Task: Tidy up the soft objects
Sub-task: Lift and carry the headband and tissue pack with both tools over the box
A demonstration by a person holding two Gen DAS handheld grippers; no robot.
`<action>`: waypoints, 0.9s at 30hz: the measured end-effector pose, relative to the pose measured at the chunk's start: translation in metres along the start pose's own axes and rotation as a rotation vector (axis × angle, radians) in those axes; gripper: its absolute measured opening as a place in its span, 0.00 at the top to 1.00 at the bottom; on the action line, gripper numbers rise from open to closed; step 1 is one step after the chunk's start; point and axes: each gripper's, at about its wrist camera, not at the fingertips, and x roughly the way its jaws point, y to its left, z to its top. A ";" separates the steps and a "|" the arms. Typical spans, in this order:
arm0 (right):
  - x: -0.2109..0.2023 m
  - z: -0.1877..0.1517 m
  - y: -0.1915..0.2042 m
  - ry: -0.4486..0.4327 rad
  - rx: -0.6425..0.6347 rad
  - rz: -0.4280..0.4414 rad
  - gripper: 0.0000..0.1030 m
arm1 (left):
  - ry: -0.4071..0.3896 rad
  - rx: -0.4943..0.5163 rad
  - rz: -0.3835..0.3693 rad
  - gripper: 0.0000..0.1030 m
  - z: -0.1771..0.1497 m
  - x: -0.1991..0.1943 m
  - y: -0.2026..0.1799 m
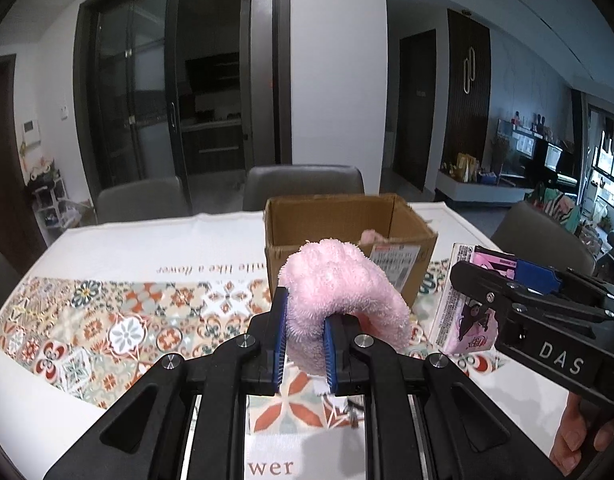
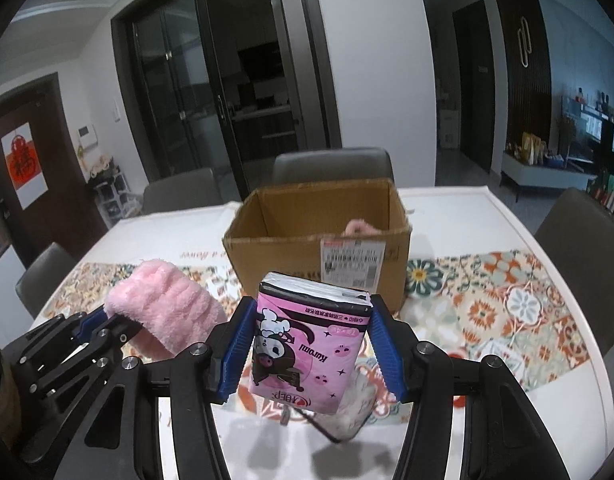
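Observation:
My left gripper (image 1: 305,340) is shut on a fluffy pink towel (image 1: 339,288) and holds it above the table, just in front of the open cardboard box (image 1: 347,260). My right gripper (image 2: 313,344) is shut on a pink Kuromi tissue pack (image 2: 311,344), held upright above the table before the same box (image 2: 283,248). The towel (image 2: 163,312) and left gripper (image 2: 99,328) show at the left of the right wrist view. The tissue pack (image 1: 467,304) and right gripper (image 1: 507,284) show at the right of the left wrist view. A pink soft item (image 2: 359,226) lies inside the box.
The table carries a white cloth with a patterned tile band (image 1: 107,320). Grey chairs (image 1: 303,184) stand along the far side, and another chair (image 2: 579,232) at the right. A white soft item (image 2: 355,408) lies on the table under the tissue pack.

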 end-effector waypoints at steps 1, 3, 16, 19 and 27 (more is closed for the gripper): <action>-0.002 0.003 -0.001 -0.010 -0.001 0.003 0.45 | -0.007 -0.001 0.002 0.83 0.003 0.000 0.000; -0.006 0.008 -0.002 -0.028 -0.005 0.007 0.45 | -0.025 -0.004 0.006 0.83 0.010 -0.002 -0.001; -0.020 0.046 -0.010 -0.147 -0.029 0.030 0.45 | -0.111 -0.007 0.037 0.84 0.054 0.003 -0.007; -0.017 0.055 -0.012 -0.164 -0.032 0.039 0.45 | -0.121 -0.005 0.046 0.84 0.061 0.007 -0.006; -0.006 0.075 -0.015 -0.202 -0.059 0.055 0.45 | -0.150 0.007 0.072 0.83 0.082 0.022 -0.007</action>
